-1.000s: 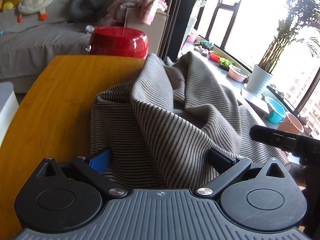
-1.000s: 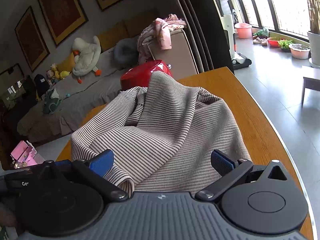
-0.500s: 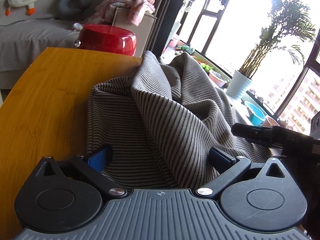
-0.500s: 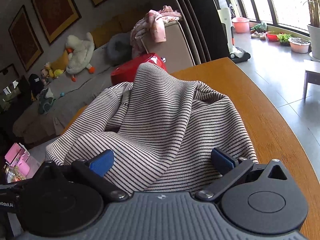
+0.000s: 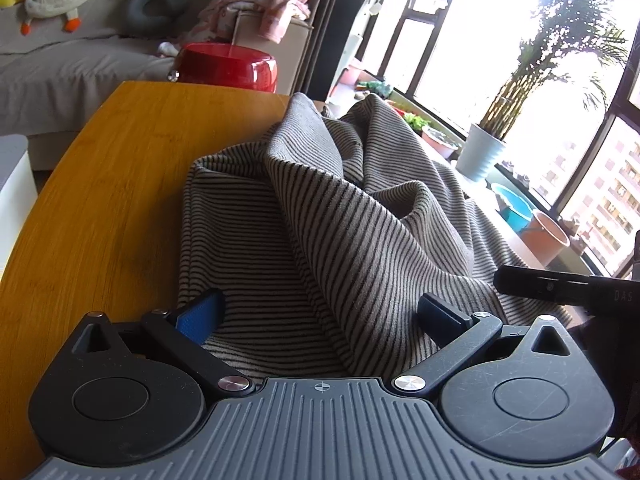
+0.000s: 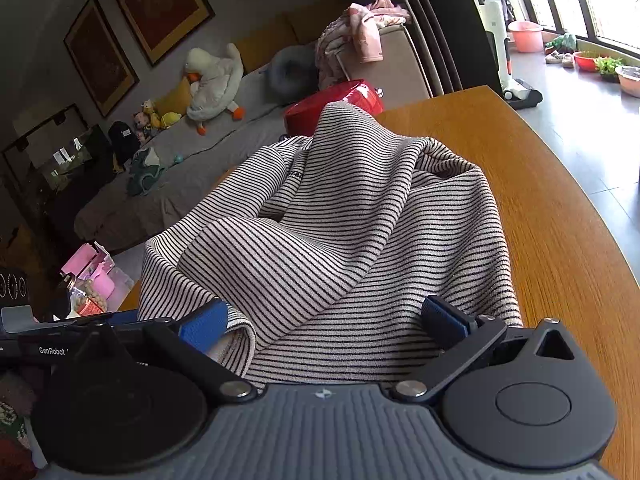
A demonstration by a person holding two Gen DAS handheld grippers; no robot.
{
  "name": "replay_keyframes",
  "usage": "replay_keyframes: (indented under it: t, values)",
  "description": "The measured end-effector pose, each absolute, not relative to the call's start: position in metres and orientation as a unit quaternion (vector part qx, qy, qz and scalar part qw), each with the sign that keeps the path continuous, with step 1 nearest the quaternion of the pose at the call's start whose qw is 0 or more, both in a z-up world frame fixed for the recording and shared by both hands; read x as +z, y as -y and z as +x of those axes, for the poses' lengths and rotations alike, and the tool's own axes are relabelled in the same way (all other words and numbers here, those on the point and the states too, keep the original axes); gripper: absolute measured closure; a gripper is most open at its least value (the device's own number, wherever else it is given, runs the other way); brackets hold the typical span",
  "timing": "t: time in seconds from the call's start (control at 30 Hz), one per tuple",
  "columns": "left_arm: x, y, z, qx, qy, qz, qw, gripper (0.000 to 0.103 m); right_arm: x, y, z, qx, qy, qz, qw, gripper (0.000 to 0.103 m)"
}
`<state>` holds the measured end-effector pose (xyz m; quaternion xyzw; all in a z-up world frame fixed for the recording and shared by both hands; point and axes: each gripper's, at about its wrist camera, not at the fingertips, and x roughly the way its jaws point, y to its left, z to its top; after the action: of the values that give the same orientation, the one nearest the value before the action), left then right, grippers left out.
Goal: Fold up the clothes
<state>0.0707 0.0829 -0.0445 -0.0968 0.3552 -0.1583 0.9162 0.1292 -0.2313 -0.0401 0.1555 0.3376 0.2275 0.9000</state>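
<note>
Left wrist view: the striped garment (image 5: 320, 216) lies bunched mid-table (image 5: 120, 184), spilling over its window-side edge. Both left gripper (image 5: 320, 312) and right gripper (image 6: 324, 320) gape wide over cloth, seemingly gripping nothing; pinch one clean hem each.

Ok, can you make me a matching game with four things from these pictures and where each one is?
Things:
1. striped grey fabric garment
2. shiny red round tub
3. white plush duck toy
4. white ribbed plant pot

Places:
A. by the bright window
B. on the grey sofa
C. heaped on the wooden table
D. just beyond the table's far edge

Pairs: 1-C, 2-D, 3-B, 4-A
</note>
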Motion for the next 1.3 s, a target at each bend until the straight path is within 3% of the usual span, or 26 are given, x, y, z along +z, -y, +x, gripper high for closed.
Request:
replay_keyframes:
  t: [0.33, 0.7, 0.77, 0.8, 0.87, 0.93, 1.03, 1.17, 1.3]
  values:
    - [-0.038, -0.095, 0.033, -0.175, -0.378, -0.105, 0.903, 0.0, -0.032, 0.215, 0.078, 0.264, -0.365, 0.077, 0.889, 0.0]
    - [-0.026, -0.091, 0.057, -0.169, -0.352, -0.161, 0.907, 0.001, -0.023, 0.225, 0.063, 0.272, -0.349, 0.083, 0.893, 0.0]
    - [-0.03, -0.08, 0.062, -0.172, -0.359, -0.145, 0.906, 0.016, -0.02, 0.221, 0.06, 0.263, -0.328, 0.078, 0.904, 0.0]
    - [-0.033, -0.075, 0.065, -0.175, -0.364, -0.137, 0.905, 0.037, -0.019, 0.22, 0.06, 0.259, -0.319, 0.076, 0.908, 0.0]
    - [-0.033, -0.069, 0.069, -0.175, -0.362, -0.117, 0.908, 0.044, -0.017, 0.22, 0.061, 0.249, -0.298, 0.077, 0.918, 0.0]
    - [-0.028, -0.067, 0.072, -0.177, -0.352, -0.098, 0.914, 0.065, -0.008, 0.22, 0.071, 0.243, -0.272, 0.077, 0.928, 0.0]
    - [-0.006, -0.076, 0.081, -0.178, -0.318, -0.086, 0.927, 0.082, 0.006, 0.219, 0.088, 0.236, -0.229, 0.075, 0.941, 0.0]
    - [0.024, -0.097, 0.105, -0.138, -0.269, -0.081, 0.95, 0.087, 0.025, 0.218, 0.11, 0.226, -0.172, 0.072, 0.956, 0.0]
    - [0.04, -0.123, 0.134, -0.087, -0.243, -0.094, 0.961, 0.087, 0.027, 0.211, 0.155, 0.2, -0.203, 0.034, 0.958, 0.003]
